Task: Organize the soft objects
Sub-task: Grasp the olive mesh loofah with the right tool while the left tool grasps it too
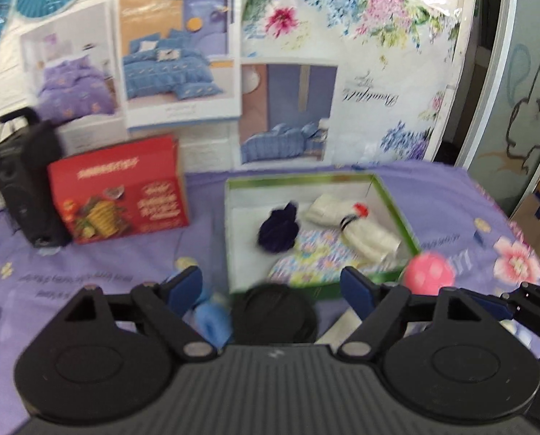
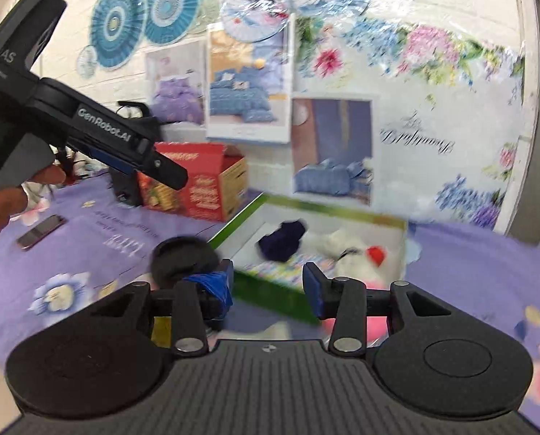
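Below left gripper point(image 1: 271, 286), blurred black lump point(image 1: 275, 313)

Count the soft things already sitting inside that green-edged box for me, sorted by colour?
Dark blue: 1, the fuzzy dark blue bundle
White: 2, the folded white piece and the white plush with a red spot
Multicoloured: 1, the flowery patterned cloth
Total: 4 in the green-edged box
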Demonstrator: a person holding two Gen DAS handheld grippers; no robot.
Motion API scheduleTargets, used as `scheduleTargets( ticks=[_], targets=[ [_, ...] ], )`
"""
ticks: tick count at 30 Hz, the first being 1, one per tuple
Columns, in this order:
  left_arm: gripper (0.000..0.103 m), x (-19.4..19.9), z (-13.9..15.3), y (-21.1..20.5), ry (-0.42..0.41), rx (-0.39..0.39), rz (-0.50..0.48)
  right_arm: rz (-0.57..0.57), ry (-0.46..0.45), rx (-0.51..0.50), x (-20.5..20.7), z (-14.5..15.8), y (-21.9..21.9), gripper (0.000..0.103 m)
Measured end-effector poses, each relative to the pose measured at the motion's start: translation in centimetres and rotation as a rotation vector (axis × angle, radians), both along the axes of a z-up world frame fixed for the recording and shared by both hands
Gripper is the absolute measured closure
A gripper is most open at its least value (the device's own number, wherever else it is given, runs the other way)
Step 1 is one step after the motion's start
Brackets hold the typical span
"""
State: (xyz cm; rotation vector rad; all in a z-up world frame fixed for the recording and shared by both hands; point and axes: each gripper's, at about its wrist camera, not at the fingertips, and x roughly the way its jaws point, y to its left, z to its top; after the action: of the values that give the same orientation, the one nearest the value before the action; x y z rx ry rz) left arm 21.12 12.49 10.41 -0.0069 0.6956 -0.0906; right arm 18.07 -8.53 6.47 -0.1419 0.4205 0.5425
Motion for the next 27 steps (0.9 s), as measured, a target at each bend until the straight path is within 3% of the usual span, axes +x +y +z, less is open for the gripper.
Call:
scheduleTargets(
  ticks=[6,11,17,27],
  targets=[
    [0.023,-5.4,-6.7,2.8,0.092,0.058,0.054,0.047,0.134,0.065,-3.5,-5.7,2.8,0.075],
    [0.023,-8.0,-11.4,4.7,0.197,-0.030,0.079,0.059,0.262,0.138,-5.1,-9.6,4.4,0.074],
    [0.023,-6.6,-11.7,5.8,0.213,-0.191,0.023,0.078,0.310,0.142,-5.4,-11.4,6.1,0.072],
    [0.022,-1.2,-12.8,5.9,0.267,-0.230,-0.071,0.057,0.353,0.080,-1.1,-12.6,8.7,0.068]
  ],
)
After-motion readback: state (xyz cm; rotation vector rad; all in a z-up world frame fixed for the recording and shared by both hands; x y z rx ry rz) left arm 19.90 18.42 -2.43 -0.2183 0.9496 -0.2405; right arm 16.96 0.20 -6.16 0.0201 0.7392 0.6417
